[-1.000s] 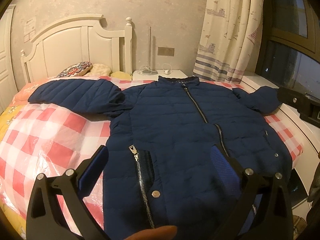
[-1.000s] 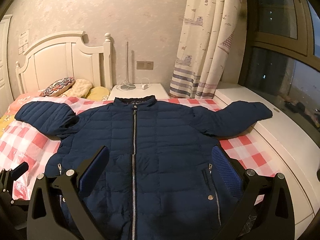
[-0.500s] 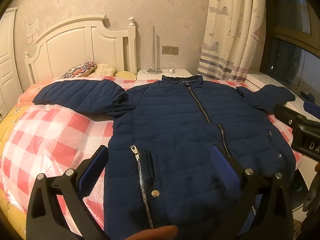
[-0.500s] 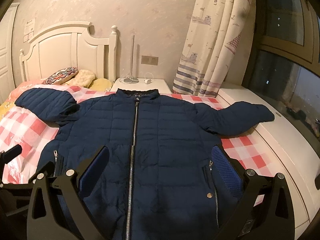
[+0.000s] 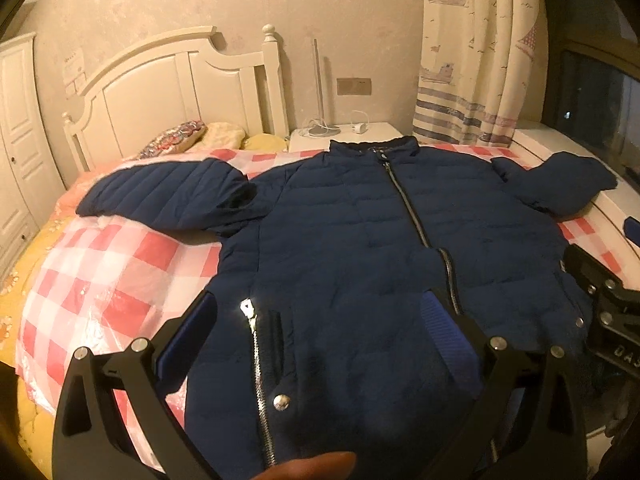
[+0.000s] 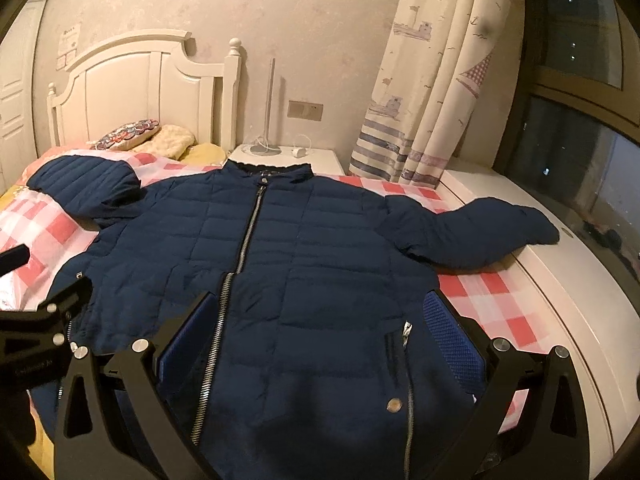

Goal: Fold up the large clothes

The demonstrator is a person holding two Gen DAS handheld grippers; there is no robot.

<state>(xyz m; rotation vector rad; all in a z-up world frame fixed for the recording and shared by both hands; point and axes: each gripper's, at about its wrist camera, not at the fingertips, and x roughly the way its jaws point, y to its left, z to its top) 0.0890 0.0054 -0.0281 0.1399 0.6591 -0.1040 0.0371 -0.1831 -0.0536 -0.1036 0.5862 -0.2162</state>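
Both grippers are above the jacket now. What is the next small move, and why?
Probably lower the left gripper toward the left sleeve and grasp it. The jacket lies flat and zipped on the bed, both sleeves spread out and unfolded, and both grippers are open, holding nothing. The right gripper could take the right sleeve likewise.

Jacket [image 5: 360, 248] covers bed [image 5: 100, 272]; windowsill [image 6: 560, 280] alongside

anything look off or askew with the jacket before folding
One thing: the navy quilted puffer jacket lies flat and zipped, but its right sleeve overhangs the checked bed cover onto the white ledge.
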